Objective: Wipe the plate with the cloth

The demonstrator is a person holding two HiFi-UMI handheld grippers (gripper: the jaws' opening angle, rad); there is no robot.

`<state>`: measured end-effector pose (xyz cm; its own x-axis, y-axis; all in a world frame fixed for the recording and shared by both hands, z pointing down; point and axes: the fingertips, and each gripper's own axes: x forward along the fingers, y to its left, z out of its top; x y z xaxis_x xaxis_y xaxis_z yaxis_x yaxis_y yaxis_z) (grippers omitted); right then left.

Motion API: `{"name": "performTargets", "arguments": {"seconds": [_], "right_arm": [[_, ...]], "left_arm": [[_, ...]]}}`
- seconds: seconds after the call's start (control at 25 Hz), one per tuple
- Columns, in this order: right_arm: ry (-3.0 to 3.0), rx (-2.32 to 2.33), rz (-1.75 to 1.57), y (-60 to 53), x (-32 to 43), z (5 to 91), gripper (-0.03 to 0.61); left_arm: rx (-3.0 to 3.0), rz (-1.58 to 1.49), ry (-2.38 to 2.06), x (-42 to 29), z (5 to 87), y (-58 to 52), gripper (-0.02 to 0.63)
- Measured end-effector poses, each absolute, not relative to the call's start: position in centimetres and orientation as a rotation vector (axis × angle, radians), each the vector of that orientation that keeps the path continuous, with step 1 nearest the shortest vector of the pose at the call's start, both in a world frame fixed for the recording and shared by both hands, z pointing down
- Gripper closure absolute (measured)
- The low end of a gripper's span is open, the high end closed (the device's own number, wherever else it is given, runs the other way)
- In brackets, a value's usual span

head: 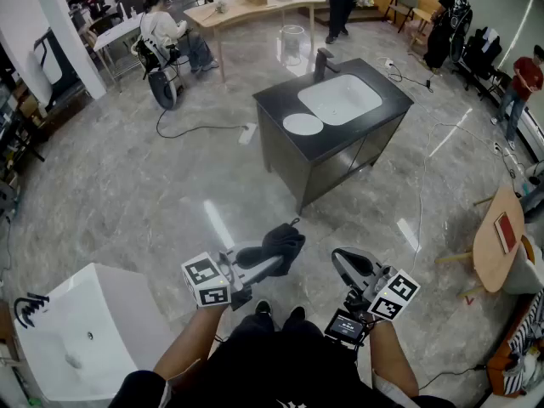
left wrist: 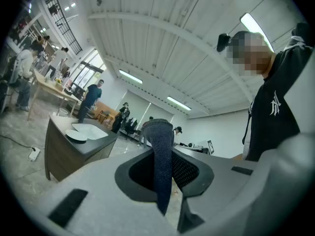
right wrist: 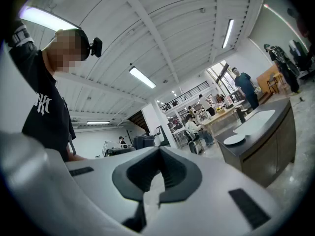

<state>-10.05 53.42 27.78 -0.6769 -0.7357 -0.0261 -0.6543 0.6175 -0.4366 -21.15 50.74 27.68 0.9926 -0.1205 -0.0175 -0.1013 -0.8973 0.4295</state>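
- L gripper (head: 270, 264): jaws clamped on dark grey knit cloth (left wrist: 161, 166), strip pinched between them, end poking past the tips.
- Round white plate (head: 303, 124): on black counter island (head: 280, 100) by white sink (head: 340, 99), well apart from both grippers.
- R gripper (right wrist: 158, 154): jaws closed together, nothing between.

One plate (head: 303, 124), one cloth (head: 283, 245), two grippers: left gripper (head: 270, 262), right gripper (head: 342, 260); one counter (head: 276, 104).
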Motion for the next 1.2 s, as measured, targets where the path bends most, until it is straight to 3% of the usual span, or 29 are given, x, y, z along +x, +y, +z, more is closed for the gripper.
{"name": "performTargets", "arguments": {"seconds": [1.2], "right_arm": [[2.609, -1.194, -0.573, 48.0, -5.1, 29.6, 0.571]], "left_arm": [[2.674, -0.015, -0.259, -18.1, 30.5, 45.1, 0.56]]}}
